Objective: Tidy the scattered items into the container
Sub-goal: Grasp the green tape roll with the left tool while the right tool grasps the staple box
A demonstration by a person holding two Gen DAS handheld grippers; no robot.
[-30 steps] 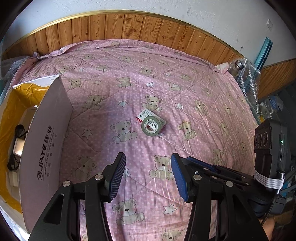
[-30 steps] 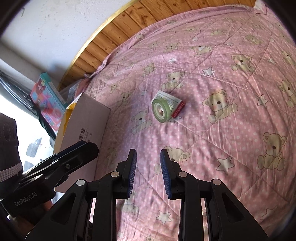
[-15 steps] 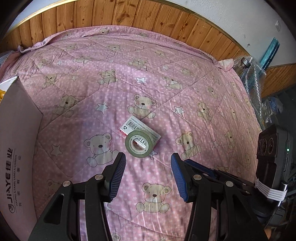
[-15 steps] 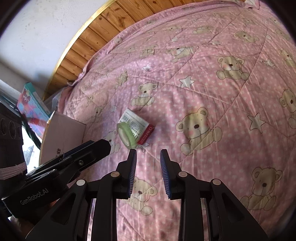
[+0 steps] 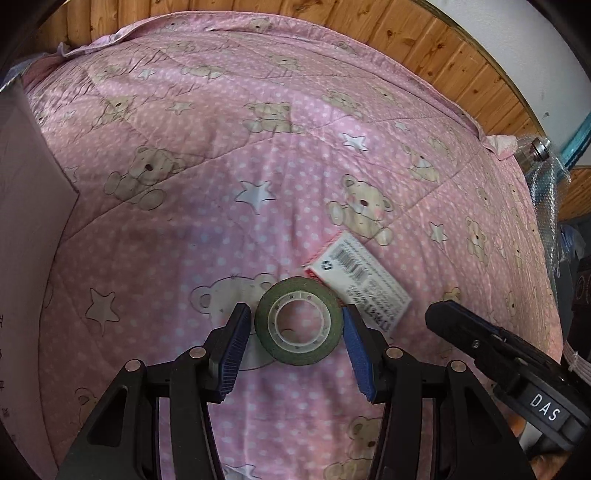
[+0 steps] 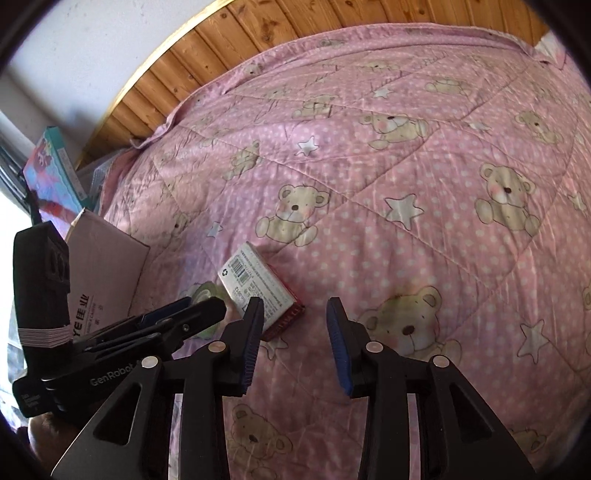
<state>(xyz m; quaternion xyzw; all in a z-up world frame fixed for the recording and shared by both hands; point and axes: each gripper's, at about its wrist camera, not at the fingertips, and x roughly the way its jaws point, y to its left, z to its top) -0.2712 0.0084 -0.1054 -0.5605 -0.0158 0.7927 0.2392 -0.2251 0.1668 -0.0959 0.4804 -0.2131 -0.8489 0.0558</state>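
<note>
A green tape roll (image 5: 297, 320) leans on a small white and red box (image 5: 360, 280) on the pink bear quilt. My left gripper (image 5: 295, 332) is open, one blue pad on each side of the roll, with small gaps. In the right wrist view the box (image 6: 258, 288) lies just ahead and left of my open right gripper (image 6: 293, 332); its left finger overlaps the box's red edge. The roll (image 6: 203, 293) is mostly hidden behind the left gripper's fingers (image 6: 177, 317). The cardboard container (image 6: 103, 273) stands at the left.
The quilt (image 5: 221, 166) covers the bed up to a wooden headboard (image 5: 332, 26). A colourful box (image 6: 51, 173) stands beyond the container. Bubble wrap and a bottle (image 5: 539, 162) sit off the bed's right edge.
Both grippers have moved forward and down to the items. The left now straddles the tape roll. The right has opened wider and come up to the box.
</note>
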